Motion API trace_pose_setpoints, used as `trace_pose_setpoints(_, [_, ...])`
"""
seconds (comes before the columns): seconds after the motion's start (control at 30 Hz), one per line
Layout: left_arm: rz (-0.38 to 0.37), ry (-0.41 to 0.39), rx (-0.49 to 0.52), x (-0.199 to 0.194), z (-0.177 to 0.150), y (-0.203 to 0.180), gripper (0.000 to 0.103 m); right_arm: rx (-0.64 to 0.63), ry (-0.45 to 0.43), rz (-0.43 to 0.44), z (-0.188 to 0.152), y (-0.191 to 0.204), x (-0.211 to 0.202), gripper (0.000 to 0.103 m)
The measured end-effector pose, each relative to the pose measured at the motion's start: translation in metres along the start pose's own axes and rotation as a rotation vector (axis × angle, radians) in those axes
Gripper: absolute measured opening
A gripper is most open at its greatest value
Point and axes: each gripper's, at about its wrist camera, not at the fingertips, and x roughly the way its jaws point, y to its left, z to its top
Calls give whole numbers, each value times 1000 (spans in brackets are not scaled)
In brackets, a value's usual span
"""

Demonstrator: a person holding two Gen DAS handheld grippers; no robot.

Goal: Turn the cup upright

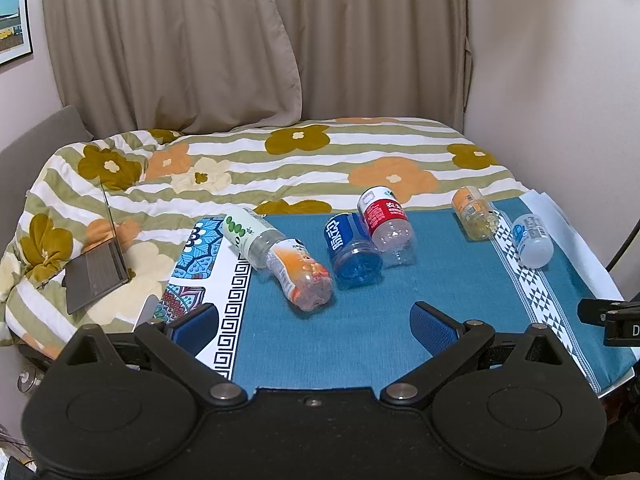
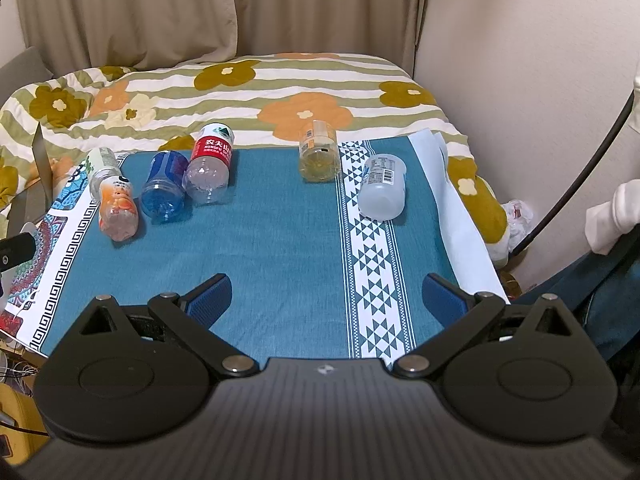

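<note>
Bottles lie tipped over on the teal-clothed surface: a frosted white plastic bottle on the patterned white stripe, a yellowish jar just left of it, and four more clustered far left. Both the left tongs and right tongs hang released, empty, well short of them. Only the left view catches the grey laptop on the floral quilt; only the right shows a white sleeve.

- A table covered by a teal cloth is seen mid-frame.
- Six bottles are laid on their sides upon it: orange, green-labelled, blue, red-labelled, amber, and frosted white at the right.
- Behind it, a floral quilt is spread.
</note>
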Motion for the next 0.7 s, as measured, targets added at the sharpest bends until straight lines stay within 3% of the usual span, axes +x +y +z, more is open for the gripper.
trace_pose_setpoints(0.7, [-1,0,0,-1,0,1,103,0,-2,-1,-1,-1,-3,103])
